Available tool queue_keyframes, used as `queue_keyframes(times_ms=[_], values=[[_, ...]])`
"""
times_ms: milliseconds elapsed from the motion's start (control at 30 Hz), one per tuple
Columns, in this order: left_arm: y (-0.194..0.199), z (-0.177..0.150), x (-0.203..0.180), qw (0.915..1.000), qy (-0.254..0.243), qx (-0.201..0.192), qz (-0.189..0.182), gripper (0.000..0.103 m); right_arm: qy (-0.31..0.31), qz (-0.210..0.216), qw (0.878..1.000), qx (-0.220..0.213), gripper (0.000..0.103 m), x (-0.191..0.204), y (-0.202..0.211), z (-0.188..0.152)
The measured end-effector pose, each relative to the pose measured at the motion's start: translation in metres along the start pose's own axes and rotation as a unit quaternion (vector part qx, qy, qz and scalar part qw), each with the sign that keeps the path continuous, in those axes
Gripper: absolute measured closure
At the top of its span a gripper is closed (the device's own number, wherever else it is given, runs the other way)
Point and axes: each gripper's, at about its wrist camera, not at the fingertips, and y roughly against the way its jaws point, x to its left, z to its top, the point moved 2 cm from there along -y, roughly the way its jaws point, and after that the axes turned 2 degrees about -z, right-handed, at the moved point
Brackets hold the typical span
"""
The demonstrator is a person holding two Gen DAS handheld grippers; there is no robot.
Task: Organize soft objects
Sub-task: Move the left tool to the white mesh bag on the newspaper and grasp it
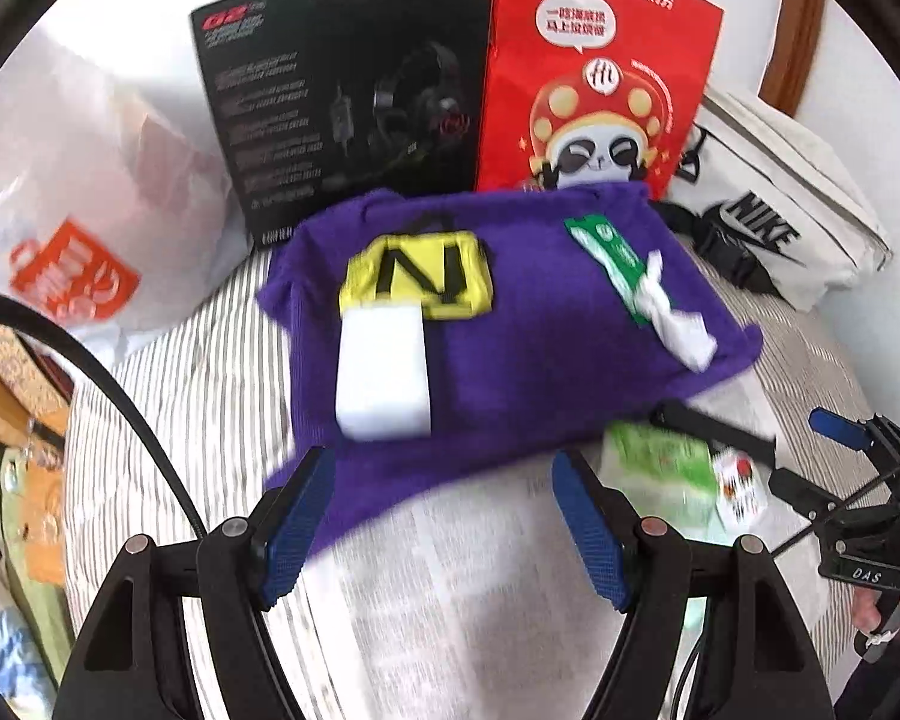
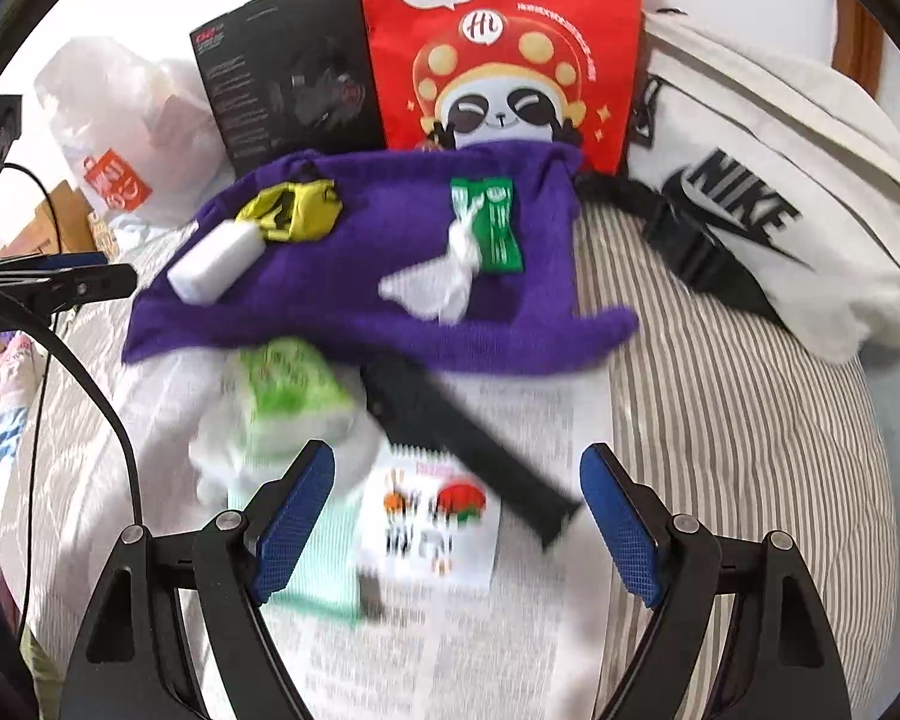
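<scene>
Left wrist view: the left tool (image 1: 444, 516) is seen with its blue pads spread wide and nothing between them, just short of the near edge of the purple cloth (image 1: 510, 324).
Right wrist view: the right tool (image 2: 456, 516) is also spread wide and empty, above a printed leaflet (image 2: 432, 516) and a black strap (image 2: 462, 450) that lies slantwise across a sheet of newspaper (image 2: 426, 648).
Purple cloth: spread on the striped bed cover (image 2: 720, 432), its far edge touching the red paper bag (image 2: 504, 42).
On the cloth: a white sponge block (image 1: 384, 372) is laid touching a yellow pouch (image 1: 420, 273); well apart to the right, a green packet (image 2: 489, 225) is seen with a white crumpled tissue (image 2: 444, 282) overlapping it.
Near edge of the cloth: a green-printed tissue pack (image 2: 282, 396) lies partly tucked under it, beside the strap.
Containers: the red paper bag stands upright behind the cloth; its contents cannot be seen. A white plastic bag (image 1: 72, 180) with an orange print lies at the left; its contents are blurred.
Other things: a black headset box (image 1: 354, 96) stands beside the red bag; a white waist bag (image 2: 768, 204) lies at the right with its black buckle strap near the cloth corner.
</scene>
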Motion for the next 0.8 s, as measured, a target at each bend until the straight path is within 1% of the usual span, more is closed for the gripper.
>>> queue_keyframes(times_ms=[67, 200, 333, 400, 467, 567, 667, 700, 767, 800], values=[[0.003, -0.018, -0.001, 0.9999, 0.008, 0.005, -0.006, 0.030, -0.003, -0.006, 1.000, 0.001, 0.019, 0.000, 0.006, -0.011], [0.009, -0.060, -0.006, 0.9993, 0.017, 0.013, -0.031, 0.029, -0.022, -0.002, 1.000, -0.007, 0.019, -0.004, 0.024, -0.029], [0.015, -0.095, -0.011, 0.9985, 0.026, 0.021, -0.043, 0.023, -0.038, -0.002, 0.999, -0.021, 0.019, -0.010, 0.045, -0.043], [0.014, -0.112, -0.015, 0.9981, 0.031, 0.026, -0.047, 0.022, -0.049, -0.001, 0.998, -0.028, 0.019, -0.013, 0.055, -0.051], [0.011, -0.126, -0.020, 0.9973, 0.032, 0.035, -0.056, 0.022, -0.060, 0.004, 0.998, -0.029, 0.019, -0.017, 0.061, -0.058], [0.004, -0.145, -0.029, 0.9968, 0.033, 0.044, -0.059, 0.022, -0.068, 0.006, 0.997, -0.030, 0.019, -0.022, 0.066, -0.068], [-0.002, -0.156, -0.041, 0.9965, 0.024, 0.035, -0.072, 0.021, -0.075, 0.005, 0.997, -0.030, 0.019, -0.026, 0.069, -0.074], [-0.004, -0.159, -0.045, 0.9970, 0.018, 0.033, -0.067, 0.018, -0.076, 0.008, 0.997, -0.029, 0.019, -0.027, 0.069, -0.076], [-0.006, -0.164, -0.056, 0.9986, -0.008, 0.028, -0.043, 0.014, -0.077, 0.007, 0.997, -0.026, 0.019, -0.030, 0.070, -0.080], [-0.007, -0.167, -0.062, 0.9990, -0.021, 0.025, -0.032, 0.009, -0.078, 0.006, 0.997, -0.026, 0.019, -0.030, 0.070, -0.080]])
